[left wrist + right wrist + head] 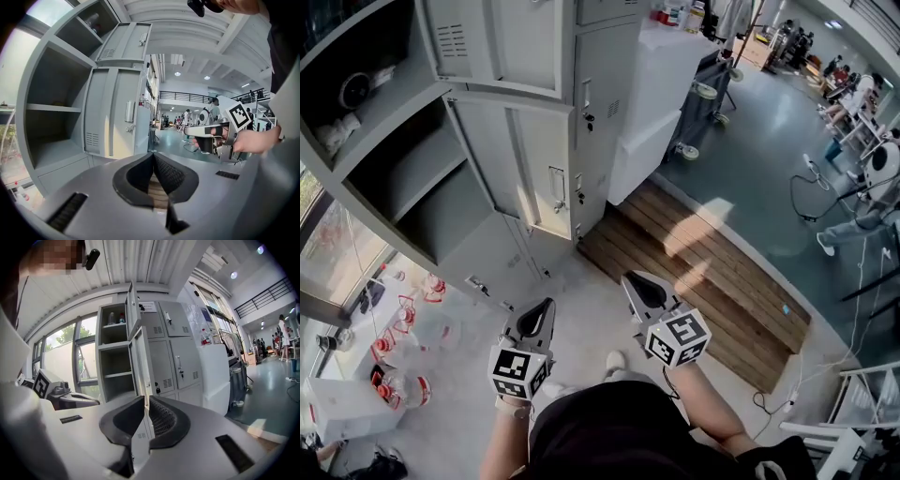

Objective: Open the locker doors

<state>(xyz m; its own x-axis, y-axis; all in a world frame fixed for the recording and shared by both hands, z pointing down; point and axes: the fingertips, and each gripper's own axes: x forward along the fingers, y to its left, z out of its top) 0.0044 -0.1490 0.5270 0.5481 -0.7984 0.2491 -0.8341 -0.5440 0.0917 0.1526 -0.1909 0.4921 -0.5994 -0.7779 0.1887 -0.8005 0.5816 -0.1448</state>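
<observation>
A platform of wooden planks [703,272] lies on the floor just ahead of the right tongs [630,278] and to their right. Further ahead of them stands a white box-shaped cabinet [661,94], and beyond it a frame on white wheels [705,91]. To the left of the left tongs [546,305], several clear bottles with red caps [405,309] stand together on the pale floor, and a white box [337,408] is near them. Far to the right of the right tongs a dark cable [794,195] lies on the green-grey floor [750,150], and some people [861,92] are in the distance.
</observation>
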